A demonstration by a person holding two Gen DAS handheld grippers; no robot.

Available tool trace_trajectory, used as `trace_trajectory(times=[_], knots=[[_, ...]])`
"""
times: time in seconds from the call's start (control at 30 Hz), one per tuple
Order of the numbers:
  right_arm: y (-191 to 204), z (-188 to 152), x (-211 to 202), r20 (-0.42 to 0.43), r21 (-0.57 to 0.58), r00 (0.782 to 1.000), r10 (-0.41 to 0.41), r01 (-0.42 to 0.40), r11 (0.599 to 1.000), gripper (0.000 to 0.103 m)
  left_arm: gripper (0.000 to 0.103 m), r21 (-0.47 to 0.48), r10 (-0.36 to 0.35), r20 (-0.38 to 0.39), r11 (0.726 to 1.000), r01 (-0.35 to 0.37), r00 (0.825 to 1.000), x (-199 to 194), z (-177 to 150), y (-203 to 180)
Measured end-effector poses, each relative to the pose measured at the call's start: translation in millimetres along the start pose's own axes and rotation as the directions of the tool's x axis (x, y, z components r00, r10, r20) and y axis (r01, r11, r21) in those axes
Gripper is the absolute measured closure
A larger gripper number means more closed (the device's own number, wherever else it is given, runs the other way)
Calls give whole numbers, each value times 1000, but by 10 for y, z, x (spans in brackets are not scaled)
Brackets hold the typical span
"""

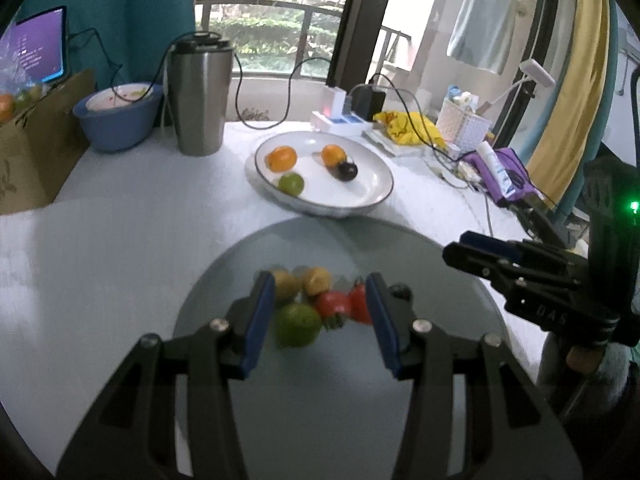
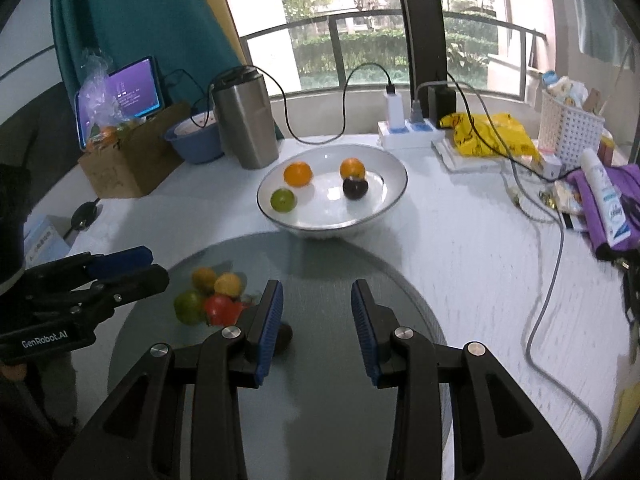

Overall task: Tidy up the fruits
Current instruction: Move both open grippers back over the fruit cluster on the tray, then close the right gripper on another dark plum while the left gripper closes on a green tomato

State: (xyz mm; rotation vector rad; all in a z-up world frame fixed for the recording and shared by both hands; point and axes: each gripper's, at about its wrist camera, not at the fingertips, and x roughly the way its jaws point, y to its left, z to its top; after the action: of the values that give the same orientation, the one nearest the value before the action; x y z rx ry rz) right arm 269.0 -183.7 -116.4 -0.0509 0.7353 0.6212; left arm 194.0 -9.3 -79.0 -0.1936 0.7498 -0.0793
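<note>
blue ribbed pads line my left tongs [image 1: 320, 312], which stand spread apart above the round grey glass mat [image 1: 420, 264] with nothing between them touching. beyond their tips, blurred in this view, sits a small heap of fruit on the mat: a green lime [image 1: 298, 324], a red tomato with a green stalk [image 1: 332, 306], and two dull yellow-brown fruits [image 1: 304, 282] behind them.

my right tongs [image 2: 316, 320] are also apart and hold nothing, hanging over the bare middle of the same mat. only the right camera shows a dark round thing [image 2: 285, 338] half hidden behind the left pad; i cannot tell what it is. that camera also shows the heap from the side, lying to the left of the tongs, close by the tips of my left tongs.

further back on the white worktop [image 2: 460, 248] stands the wide white ceramic bowl with a dark rim [image 2: 384, 204]. it holds two glossy oranges [image 2: 298, 174], a second green lime [image 2: 283, 200] and a dark purple plum [image 2: 355, 188], the plum touching the rear orange.

behind the bowl are a brushed steel tumbler [image 1: 200, 96], a blue plastic basin [image 1: 120, 118], a brown cardboard box [image 2: 136, 160] and a white power strip [image 2: 412, 132] with black cables.
</note>
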Motion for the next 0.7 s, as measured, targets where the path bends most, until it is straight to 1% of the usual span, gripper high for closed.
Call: trace_trajectory(times=[0.27, 0.4, 0.53, 0.7], knots=[[-23, -191, 55, -34, 3, 999, 30, -29, 1000, 65, 54, -17, 7, -19, 1000, -8, 1000, 76, -189, 4], [11, -287, 108, -56, -3, 998, 43, -43, 999, 65, 54, -28, 13, -46, 1000, -14, 999, 141, -259, 28], [50, -332, 173, -80, -17, 995, 60, -62, 998, 65, 54, -31, 17, -64, 999, -19, 998, 191, -282, 62], [129, -342, 266, -110, -50, 991, 70, -76, 996, 65, 54, -14, 31, -80, 999, -32, 996, 235, -298, 84]])
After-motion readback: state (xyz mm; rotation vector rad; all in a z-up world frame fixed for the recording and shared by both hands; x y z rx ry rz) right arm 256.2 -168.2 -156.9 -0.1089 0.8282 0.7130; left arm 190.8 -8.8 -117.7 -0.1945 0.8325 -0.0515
